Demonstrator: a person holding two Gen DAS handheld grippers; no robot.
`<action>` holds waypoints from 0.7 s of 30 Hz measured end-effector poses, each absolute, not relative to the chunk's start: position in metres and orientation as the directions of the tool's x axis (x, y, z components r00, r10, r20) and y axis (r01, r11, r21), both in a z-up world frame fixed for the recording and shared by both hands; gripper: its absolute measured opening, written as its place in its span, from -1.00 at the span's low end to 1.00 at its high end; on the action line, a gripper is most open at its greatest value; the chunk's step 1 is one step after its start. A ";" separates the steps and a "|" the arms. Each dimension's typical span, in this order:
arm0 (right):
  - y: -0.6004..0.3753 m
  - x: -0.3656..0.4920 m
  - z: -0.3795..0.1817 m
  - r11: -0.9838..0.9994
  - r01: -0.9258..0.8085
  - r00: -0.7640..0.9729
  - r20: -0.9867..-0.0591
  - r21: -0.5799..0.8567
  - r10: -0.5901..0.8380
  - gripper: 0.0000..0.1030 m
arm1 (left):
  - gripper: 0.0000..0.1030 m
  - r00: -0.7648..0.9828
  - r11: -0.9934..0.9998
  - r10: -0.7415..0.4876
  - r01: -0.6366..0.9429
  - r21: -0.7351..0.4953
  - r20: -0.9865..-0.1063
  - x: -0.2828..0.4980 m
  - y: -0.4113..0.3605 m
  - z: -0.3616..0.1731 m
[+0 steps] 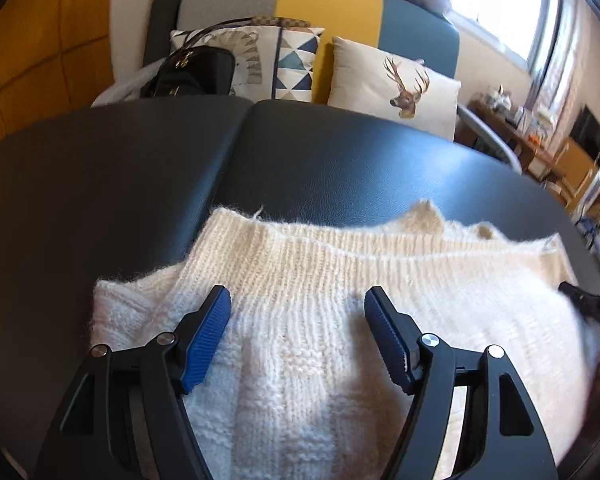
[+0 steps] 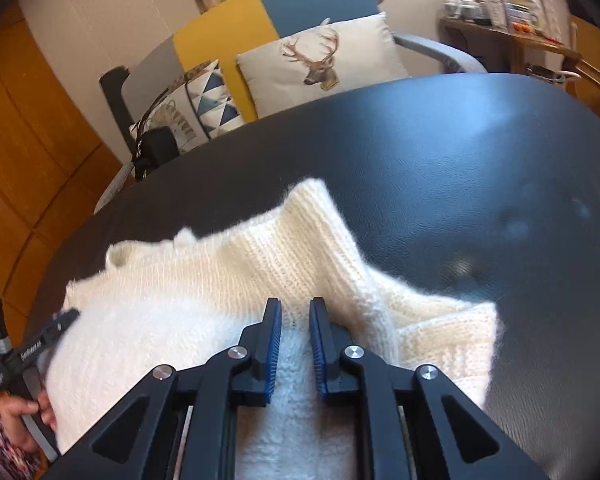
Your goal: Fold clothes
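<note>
1. Left wrist view: the left gripper (image 1: 298,334) hovers released, jaws wide, over the cream chunky-knit wool sweater (image 1: 320,280) lying on the black padded leatherette table (image 1: 140,168) — soft, floppy, probably light.
2. Right wrist view: the right gripper (image 2: 295,344) is slightly parted, gripping nothing, above the sweater (image 2: 172,304); the ribbed hem looks the firmest hold — fuzz may snag.

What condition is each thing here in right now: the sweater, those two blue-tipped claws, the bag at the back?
White sweater: partly folded, lying on the black table.
Left gripper: wide open above the knit, holding nothing.
Right gripper: narrowly open, nothing between the pads.
Black bag: resting against the cushions.
</note>
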State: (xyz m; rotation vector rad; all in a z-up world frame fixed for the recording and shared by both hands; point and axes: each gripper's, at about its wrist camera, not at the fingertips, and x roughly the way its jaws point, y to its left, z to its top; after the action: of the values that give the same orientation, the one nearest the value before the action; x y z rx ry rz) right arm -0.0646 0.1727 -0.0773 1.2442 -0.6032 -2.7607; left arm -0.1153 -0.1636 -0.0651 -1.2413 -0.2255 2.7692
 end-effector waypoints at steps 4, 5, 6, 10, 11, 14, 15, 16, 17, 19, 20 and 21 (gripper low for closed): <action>0.155 -0.076 -0.056 -0.931 -0.052 -0.733 -0.648 0.360 -0.210 -0.46 | 0.41 -0.652 -0.991 0.075 0.034 -0.127 -0.755 -0.141 -0.167 -0.061; 0.150 -0.087 -0.057 -0.941 -0.052 -0.713 -0.672 0.335 -0.200 -0.46 | 0.41 -0.630 -0.993 0.052 0.051 -0.108 -0.775 -0.151 -0.169 -0.066; 0.146 -0.099 -0.063 -0.952 -0.061 -0.683 -0.708 0.299 -0.178 -0.46 | 0.41 -0.609 -0.993 0.038 0.063 -0.096 -0.792 -0.160 -0.171 -0.071; 0.145 -0.120 -0.083 -0.970 -0.105 -0.615 -0.780 0.221 -0.112 -0.50 | 0.74 -0.565 -0.991 0.027 0.095 -0.097 -0.825 -0.185 -0.182 -0.086; 0.149 -0.119 -0.086 -0.967 -0.121 -0.622 -0.776 0.224 -0.102 -0.53 | 0.81 -0.560 -0.987 0.053 0.098 -0.129 -0.826 -0.188 -0.187 -0.090; 0.167 -0.114 -0.092 -0.946 -0.195 -0.639 -0.765 0.260 -0.079 -0.53 | 0.82 -0.578 -0.982 0.074 0.098 -0.159 -0.813 -0.187 -0.190 -0.092; 0.174 -0.112 -0.094 -0.932 -0.211 -0.647 -0.757 0.294 -0.092 -0.57 | 0.82 -0.580 -0.985 0.061 0.094 -0.141 -0.812 -0.187 -0.187 -0.092; 0.179 -0.111 -0.096 -0.919 -0.222 -0.654 -0.749 0.325 -0.107 -0.60 | 0.82 -0.580 -0.986 0.057 0.093 -0.135 -0.813 -0.187 -0.186 -0.093; 0.183 -0.111 -0.097 -0.911 -0.220 -0.657 -0.743 0.348 -0.125 -0.60 | 0.83 -0.580 -0.987 0.055 0.092 -0.133 -0.813 -0.188 -0.186 -0.093; 0.187 -0.109 -0.097 -0.901 -0.204 -0.664 -0.730 0.384 -0.161 -0.54 | 0.83 -0.575 -0.985 0.071 0.090 -0.149 -0.815 -0.190 -0.187 -0.092; 0.190 -0.107 -0.097 -0.892 -0.198 -0.668 -0.722 0.406 -0.180 -0.54 | 0.84 -0.572 -0.984 0.080 0.088 -0.158 -0.817 -0.191 -0.187 -0.092; 0.193 -0.103 -0.094 -0.882 -0.201 -0.679 -0.709 0.426 -0.188 -0.54 | 0.84 -0.562 -0.982 0.091 0.085 -0.167 -0.822 -0.191 -0.188 -0.091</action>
State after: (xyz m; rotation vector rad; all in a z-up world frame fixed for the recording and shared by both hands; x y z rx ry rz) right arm -0.1026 0.1932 -0.0937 1.2610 -0.7650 -2.7819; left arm -0.1913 -0.1882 -0.0910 -1.4688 -0.2959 2.7572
